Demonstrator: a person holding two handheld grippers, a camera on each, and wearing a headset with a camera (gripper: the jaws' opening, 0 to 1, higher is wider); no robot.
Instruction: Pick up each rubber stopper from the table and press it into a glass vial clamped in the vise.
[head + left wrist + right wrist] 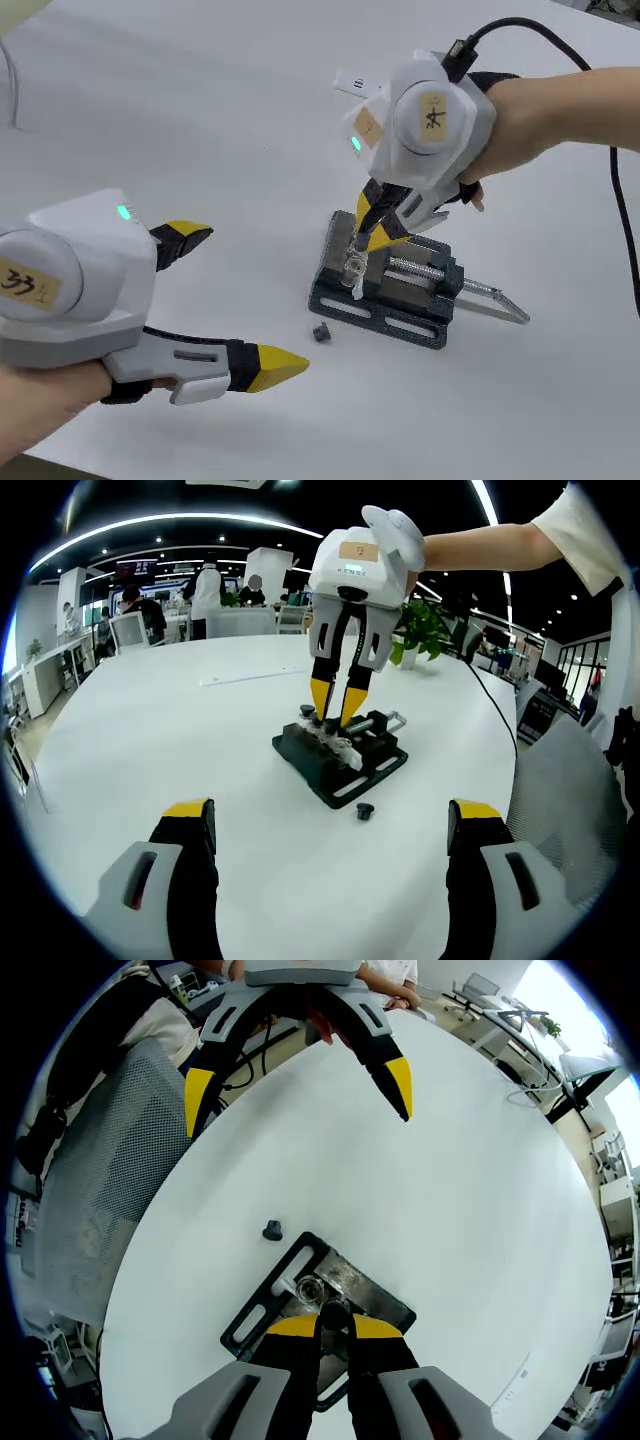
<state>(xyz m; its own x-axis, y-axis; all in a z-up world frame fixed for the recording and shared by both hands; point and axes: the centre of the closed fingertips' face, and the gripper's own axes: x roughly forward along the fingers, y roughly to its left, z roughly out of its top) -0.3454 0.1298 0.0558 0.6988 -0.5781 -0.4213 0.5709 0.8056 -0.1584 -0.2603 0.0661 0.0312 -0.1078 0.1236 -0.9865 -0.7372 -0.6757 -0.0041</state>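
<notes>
While I looked down through the head view, the white table [200,120] was the biggest thing, and the black vise [400,300] stood on it, a little right of centre. My left gripper [240,300] hung at about eight o'clock from the vise, well apart from it, with its tongs spread wide and nothing between them. My right gripper [368,238] stood over the vise, pointing down. Its tongs were drawn narrow on a dark held stopper [335,1312], as the right gripper view showed. Just beside it, toward eleven o'clock in that view, was the glass vial [310,1288], clamped in the vise with its mouth up. I could not tell if the held stopper touched a vial mouth. One loose stopper [320,333] lay on the table at seven o'clock of the vise, near its base.

I judged the stoppers small, light and a bit soft. They should grip well by the sides of the wider head, with the narrow end left free. The vial I judged fragile, so pressing should go straight down and gently, never sideways.
</notes>
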